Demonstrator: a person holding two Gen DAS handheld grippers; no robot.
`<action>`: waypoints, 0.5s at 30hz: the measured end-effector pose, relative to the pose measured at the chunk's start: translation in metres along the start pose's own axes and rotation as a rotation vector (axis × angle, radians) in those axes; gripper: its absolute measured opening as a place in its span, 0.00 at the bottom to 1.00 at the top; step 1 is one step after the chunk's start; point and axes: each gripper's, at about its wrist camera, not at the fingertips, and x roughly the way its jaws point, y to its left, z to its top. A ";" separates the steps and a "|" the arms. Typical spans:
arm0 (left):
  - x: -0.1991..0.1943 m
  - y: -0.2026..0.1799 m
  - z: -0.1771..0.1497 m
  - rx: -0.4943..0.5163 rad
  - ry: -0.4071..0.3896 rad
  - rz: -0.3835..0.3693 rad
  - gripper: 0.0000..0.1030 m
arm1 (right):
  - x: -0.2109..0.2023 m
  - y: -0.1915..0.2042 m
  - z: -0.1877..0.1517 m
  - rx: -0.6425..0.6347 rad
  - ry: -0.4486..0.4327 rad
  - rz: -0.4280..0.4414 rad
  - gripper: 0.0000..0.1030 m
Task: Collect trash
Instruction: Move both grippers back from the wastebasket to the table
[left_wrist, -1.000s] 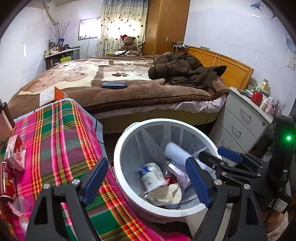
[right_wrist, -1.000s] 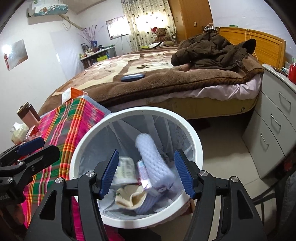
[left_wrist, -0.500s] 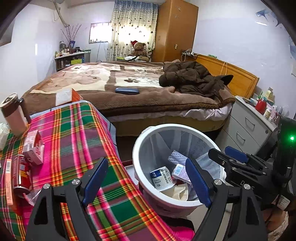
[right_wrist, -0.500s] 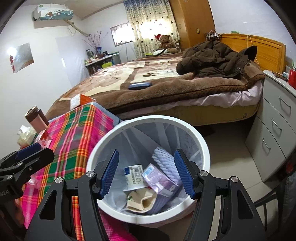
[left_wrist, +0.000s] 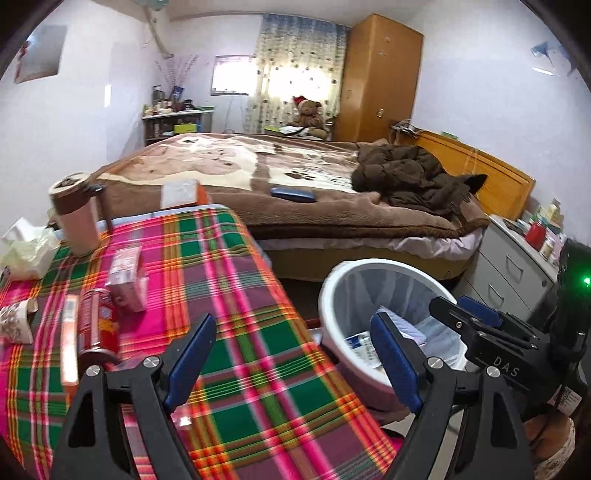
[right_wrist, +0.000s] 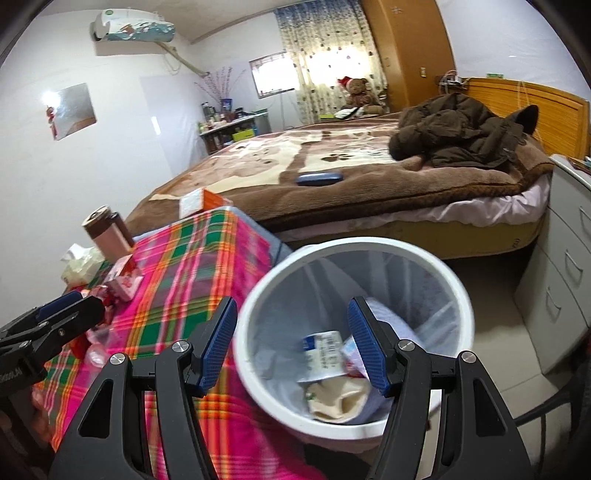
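The white trash bin (right_wrist: 354, 243) with a clear liner stands on the floor beside the plaid-covered table (left_wrist: 240, 295). In it lie a labelled white pack (right_wrist: 321, 350), a beige crumpled wrapper (right_wrist: 340, 402) and a pale purple piece. My right gripper (right_wrist: 291, 345) hangs open and empty over the bin's near rim. My left gripper (left_wrist: 293, 358) is open and empty above the table's near right corner. On the table's left side lie a red can (left_wrist: 98, 321), a pink carton (left_wrist: 127, 280), an orange strip (left_wrist: 68, 339) and a snack bag (left_wrist: 14, 321).
A brown-lidded mug (left_wrist: 75, 214), crumpled tissue (left_wrist: 22, 247) and an orange-white box (left_wrist: 183, 194) sit at the table's far end. The bed (left_wrist: 295, 173) with a brown coat lies behind. Grey drawers (right_wrist: 561, 266) stand right of the bin. The right gripper (left_wrist: 448, 306) shows beside the bin.
My left gripper swung left from over the bin to over the table, bringing the can and carton into view. The right gripper drew back and up from the bin.
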 end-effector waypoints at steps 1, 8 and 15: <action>-0.003 0.005 -0.001 -0.007 -0.005 0.009 0.84 | 0.001 0.004 -0.001 -0.005 0.001 0.012 0.62; -0.025 0.051 -0.010 -0.069 -0.035 0.110 0.84 | 0.011 0.039 -0.008 -0.054 0.023 0.091 0.63; -0.039 0.099 -0.023 -0.156 -0.035 0.203 0.84 | 0.027 0.070 -0.017 -0.086 0.066 0.171 0.64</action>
